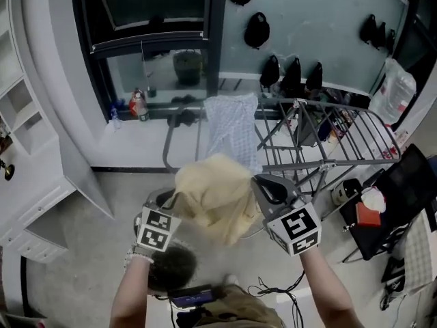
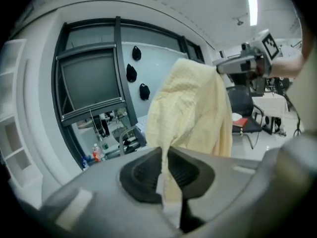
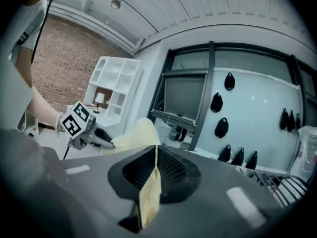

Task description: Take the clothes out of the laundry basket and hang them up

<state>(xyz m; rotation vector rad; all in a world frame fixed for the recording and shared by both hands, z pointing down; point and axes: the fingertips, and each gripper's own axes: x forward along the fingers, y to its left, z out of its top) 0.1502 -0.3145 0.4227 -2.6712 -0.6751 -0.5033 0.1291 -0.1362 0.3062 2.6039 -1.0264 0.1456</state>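
A pale yellow cloth (image 1: 215, 197) hangs spread between both grippers, in front of the person at mid-height. My left gripper (image 1: 172, 199) is shut on one corner; in the left gripper view the yellow cloth (image 2: 193, 108) runs down between the closed jaws of the left gripper (image 2: 166, 168). My right gripper (image 1: 263, 182) is shut on the other corner, and in the right gripper view a strip of the cloth (image 3: 150, 197) is pinched by the right gripper (image 3: 155, 166). Each gripper sees the other: the right gripper (image 2: 242, 63) and the left gripper (image 3: 91, 133).
A grey folding drying rack (image 1: 341, 132) stands ahead on the right, with a white patterned cloth (image 1: 231, 125) draped at its left end. A black chair (image 1: 399, 197) holding a red item is at the far right. White shelves (image 1: 27, 115) line the left wall. Bottles (image 1: 138, 106) stand on the window ledge.
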